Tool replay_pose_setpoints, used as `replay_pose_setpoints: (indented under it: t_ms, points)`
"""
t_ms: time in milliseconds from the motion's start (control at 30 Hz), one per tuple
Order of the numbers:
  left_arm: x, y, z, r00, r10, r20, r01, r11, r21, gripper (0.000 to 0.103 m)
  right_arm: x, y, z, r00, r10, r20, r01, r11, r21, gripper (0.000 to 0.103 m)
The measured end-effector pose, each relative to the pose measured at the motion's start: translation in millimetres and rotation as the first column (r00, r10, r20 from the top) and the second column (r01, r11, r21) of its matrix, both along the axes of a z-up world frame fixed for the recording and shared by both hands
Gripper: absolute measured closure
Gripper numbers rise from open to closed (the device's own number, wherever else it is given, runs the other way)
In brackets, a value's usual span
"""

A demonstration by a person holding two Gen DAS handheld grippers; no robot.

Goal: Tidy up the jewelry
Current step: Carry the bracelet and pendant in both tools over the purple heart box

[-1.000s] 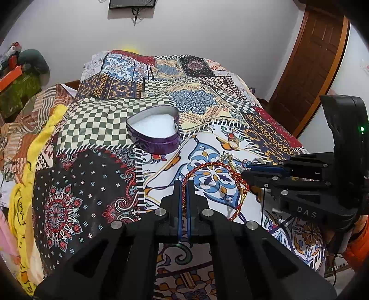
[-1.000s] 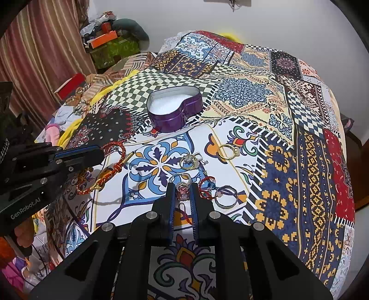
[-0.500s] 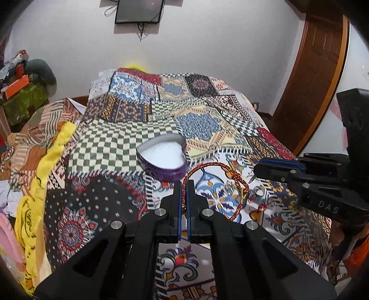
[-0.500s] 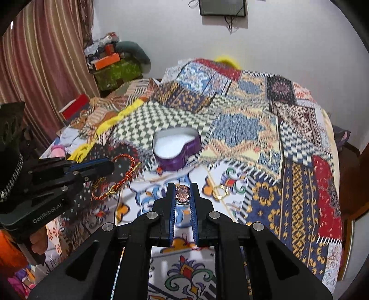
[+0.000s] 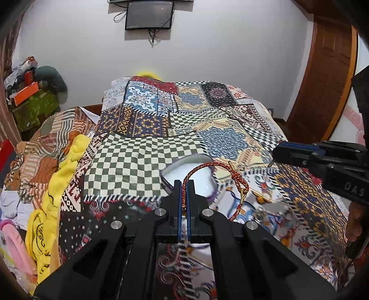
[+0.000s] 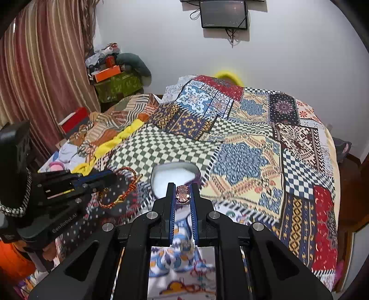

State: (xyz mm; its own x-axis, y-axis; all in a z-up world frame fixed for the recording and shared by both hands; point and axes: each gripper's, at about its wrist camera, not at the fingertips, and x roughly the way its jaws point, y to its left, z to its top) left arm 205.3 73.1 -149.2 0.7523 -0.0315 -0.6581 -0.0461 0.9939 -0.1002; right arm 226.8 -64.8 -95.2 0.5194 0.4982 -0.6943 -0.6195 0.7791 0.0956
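Note:
My left gripper (image 5: 184, 184) is shut on a red and gold braided cord bracelet (image 5: 230, 177), held in the air just in front of the heart-shaped purple box (image 5: 203, 177) with a white inside. My right gripper (image 6: 183, 187) is shut on a ring with a pink stone (image 6: 183, 195), held just in front of the same box (image 6: 173, 176). The left gripper with the bracelet (image 6: 124, 184) shows at the left of the right wrist view. The right gripper (image 5: 276, 154) shows at the right of the left wrist view.
The patchwork bedspread (image 6: 242, 143) covers the bed. More rings lie blurred on the cloth below my right gripper (image 6: 200, 270). Yellow cloth (image 5: 69, 166) and piled clothes lie at the left. A wooden door (image 5: 322, 69) stands at the right; a wall screen (image 6: 223, 13) hangs behind.
Both grippers have lifted off the bedspread with the bracelet and the ring and moved forward toward the heart-shaped box.

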Motion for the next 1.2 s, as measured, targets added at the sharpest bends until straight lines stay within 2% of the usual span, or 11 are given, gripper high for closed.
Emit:
replay_pose_setpoints:
  t_ms: [400,533,867,1200]
  points:
    - [43,11,-15,0.999,0.006,-0.033,-0.006,1.000,0.021,0.102,31,28,-8,0.999,0.025,-0.023,-0.025,1.000,0.000,0.092]
    - [61,14,-25,0.998,-0.001,-0.070,0.003,1.000,0.027,0.102,44,37,-19,0.996,0.042,-0.081,-0.041,0.999,0.012,0.092]
    - [95,17,-54,0.984,-0.034,-0.174,0.041,0.999,0.036,0.102,69,50,-50,0.978,0.054,-0.201,-0.060,0.998,-0.026,0.092]
    - [105,19,-63,0.975,-0.074,-0.208,0.077,0.997,0.007,0.102,79,59,-68,0.953,0.077,-0.292,-0.091,0.995,-0.037,0.092]
